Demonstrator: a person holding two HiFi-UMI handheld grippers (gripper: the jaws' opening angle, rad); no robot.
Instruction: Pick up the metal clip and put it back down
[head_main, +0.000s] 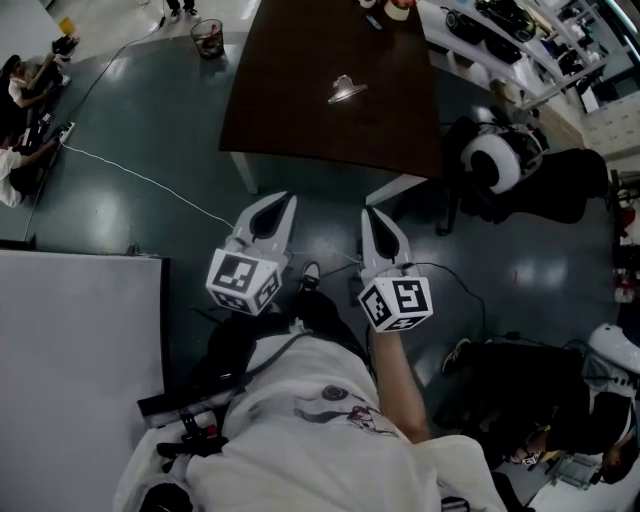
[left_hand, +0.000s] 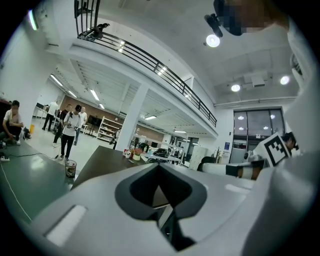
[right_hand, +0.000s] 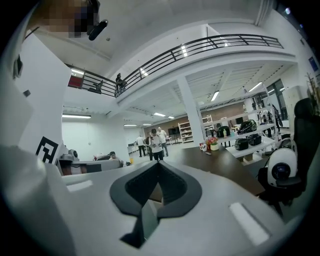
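Note:
The metal clip (head_main: 346, 90) lies alone near the middle of the dark brown table (head_main: 290, 60). Both grippers hover over the floor, short of the table's near edge and well apart from the clip. My left gripper (head_main: 288, 198) points toward the table, its jaws shut and empty. My right gripper (head_main: 366, 212) is beside it, also shut with nothing held. In the left gripper view the jaws (left_hand: 159, 165) meet at a point, with the table (left_hand: 100, 160) beyond. The right gripper view shows the same closed tips (right_hand: 159, 164) before the table (right_hand: 220, 162). The jaws hide the clip in both gripper views.
A wire bin (head_main: 207, 38) stands on the floor past the table's left corner, and a white cable (head_main: 140, 178) crosses the floor. A white board (head_main: 80, 340) lies at lower left. A black chair with a white round object (head_main: 495, 160) and shelves (head_main: 520, 40) are at right. People (left_hand: 70, 130) stand far off.

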